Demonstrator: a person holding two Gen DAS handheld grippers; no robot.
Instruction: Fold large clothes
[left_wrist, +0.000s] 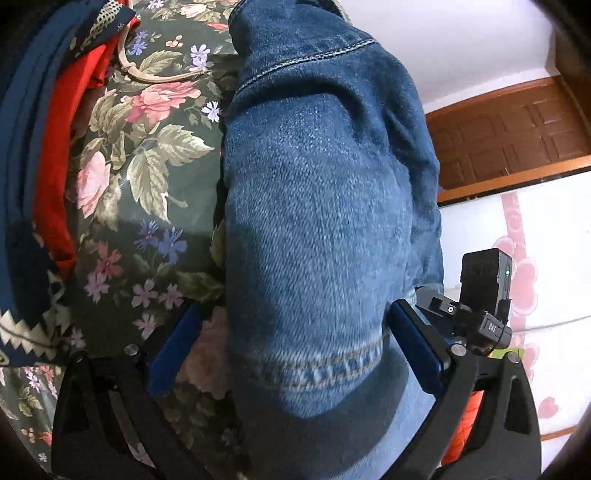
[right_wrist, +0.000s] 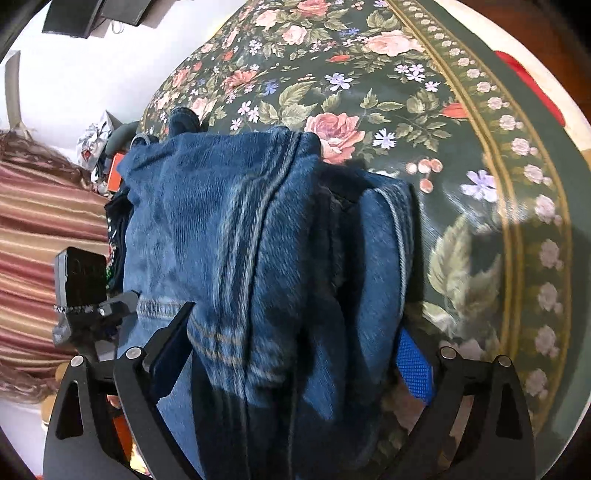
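Observation:
A pair of blue denim jeans (left_wrist: 325, 206) lies folded in a thick bundle on a dark green floral cloth (left_wrist: 159, 177). My left gripper (left_wrist: 295, 332) stands open with the bundle between its blue pads (left_wrist: 417, 350), a hem seam crossing between them. In the right wrist view the jeans (right_wrist: 236, 236) also fill the space between the wide-open fingers of my right gripper (right_wrist: 291, 339). Its right pad (right_wrist: 415, 365) sits beside the denim. Whether either gripper presses the cloth I cannot tell.
Red and blue clothes (left_wrist: 55, 155) are piled at the left of the floral cloth. A brown wooden door (left_wrist: 509, 133) and white wall are at the right. A striped fabric (right_wrist: 40, 236) and small clutter (right_wrist: 99, 144) lie left of the jeans.

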